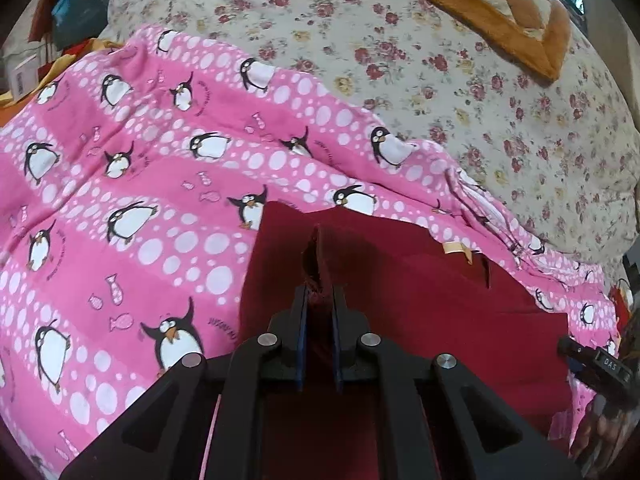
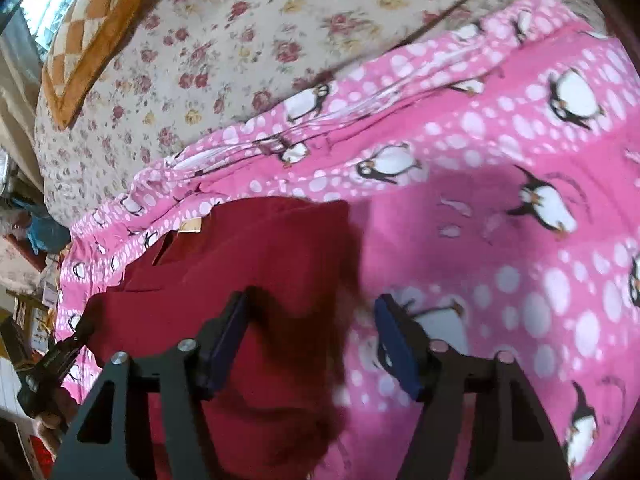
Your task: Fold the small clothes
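Lying on a pink penguin-print blanket [image 1: 132, 184], one dark red garment [image 1: 420, 280] sits partly folded, a small tan label [image 1: 454, 247] showing near its far edge. Two handheld grippers work over it. Seen from its own camera, the left gripper [image 1: 320, 292] has its two blue-padded fingers [image 1: 303, 332] drawn nearly together, pinching a raised ridge of the red cloth that stands up between them. From the right wrist camera, the right gripper [image 2: 312, 312] has its two fingers [image 2: 230, 332] spread wide apart: one finger hovers over the red garment [image 2: 248, 256], the other over the pink blanket [image 2: 520, 152] just beside the garment's edge, and nothing is held between them. Whether either pad touches the fabric cannot be told, as this view is blurred. One blanket covers the near part of the bed; beyond it lies one cream sheet with a red rose print [image 1: 440, 60], and on that, well apart from the garment, one brown-bordered checked cushion [image 1: 500, 4]. Part of the other gripper is visible at the edge of each view.
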{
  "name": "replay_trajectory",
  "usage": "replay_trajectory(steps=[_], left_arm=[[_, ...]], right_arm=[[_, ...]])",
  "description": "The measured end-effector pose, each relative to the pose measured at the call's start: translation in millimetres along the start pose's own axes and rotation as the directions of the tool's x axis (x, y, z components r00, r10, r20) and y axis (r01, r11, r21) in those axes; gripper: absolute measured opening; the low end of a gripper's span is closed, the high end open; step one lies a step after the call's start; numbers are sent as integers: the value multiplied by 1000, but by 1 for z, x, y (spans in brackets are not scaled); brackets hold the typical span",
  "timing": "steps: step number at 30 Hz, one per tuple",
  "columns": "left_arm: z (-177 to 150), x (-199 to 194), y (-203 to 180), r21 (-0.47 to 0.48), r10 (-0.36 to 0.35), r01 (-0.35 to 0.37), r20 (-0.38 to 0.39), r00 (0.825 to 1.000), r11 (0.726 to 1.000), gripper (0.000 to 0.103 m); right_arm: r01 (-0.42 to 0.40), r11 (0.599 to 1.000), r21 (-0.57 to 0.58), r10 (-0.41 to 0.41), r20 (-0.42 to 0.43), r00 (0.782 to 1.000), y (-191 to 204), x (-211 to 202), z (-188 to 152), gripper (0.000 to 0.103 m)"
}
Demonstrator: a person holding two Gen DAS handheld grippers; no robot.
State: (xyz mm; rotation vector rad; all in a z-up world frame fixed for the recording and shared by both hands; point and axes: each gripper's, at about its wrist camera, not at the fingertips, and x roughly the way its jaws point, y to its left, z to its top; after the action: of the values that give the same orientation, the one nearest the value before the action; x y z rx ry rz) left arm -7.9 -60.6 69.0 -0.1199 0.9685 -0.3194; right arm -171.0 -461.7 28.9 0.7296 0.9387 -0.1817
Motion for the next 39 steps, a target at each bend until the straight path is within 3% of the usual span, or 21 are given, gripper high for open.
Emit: replay_trajectory(steps=[2,3,4,6,10,13,16,17,19,20,24,30,36,39], left_arm=[[-3,-1,-2,10,12,-12,4,1000,1000,0],[-4,-2,-2,14,16,-16,4,1000,1000,0],[-6,-2,-4,17,18,-18,3,1000,1000,0],[-8,-2,-5,20,15,-15,2,1000,1000,0],[-13,2,-10,38,18,-17,-15,1000,999,0],[-16,7,-14,53,23,-21,-30,999,998,0],[-19,11,-15,64,39,-36,-43,998,997,0],[-19,11,-14,60,39,-36,-46,998,998,0],[-19,11,-13,52,32,-30,-49,998,998,0],[-19,11,-12,49,31,-28,-50,998,998,0],[-21,13,-15,57,44,-41,-51,998,998,0],[-25,14,-15,63,54,-50,-58,997,997,0],[-25,15,-14,60,52,-49,-61,997,997,0],[-25,15,-15,60,54,-50,-62,997,997,0]], right_arm=[[-3,999,-47,4,17,1000,7,0,1,37],[4,997,-76,-2,27,1000,12,0,3,22],[16,994,-104,-12,38,999,16,-2,5,15],[48,988,-148,-39,63,997,25,-5,11,11],[109,978,-177,-87,127,988,31,-10,24,10],[194,965,-179,-174,123,977,24,8,25,10],[161,981,-111,-152,83,985,7,16,25,10],[135,988,-77,-128,84,988,2,11,25,13],[78,997,-2,-78,75,994,-8,-4,23,37],[59,998,17,-60,66,996,-12,-10,21,42],[-6,1000,18,6,21,1000,-14,-29,1,49],[-32,998,-62,27,-77,997,6,-18,-34,49],[70,988,-136,-76,-38,996,18,-17,-42,48],[135,966,-220,-141,-10,990,32,-17,-45,27]])
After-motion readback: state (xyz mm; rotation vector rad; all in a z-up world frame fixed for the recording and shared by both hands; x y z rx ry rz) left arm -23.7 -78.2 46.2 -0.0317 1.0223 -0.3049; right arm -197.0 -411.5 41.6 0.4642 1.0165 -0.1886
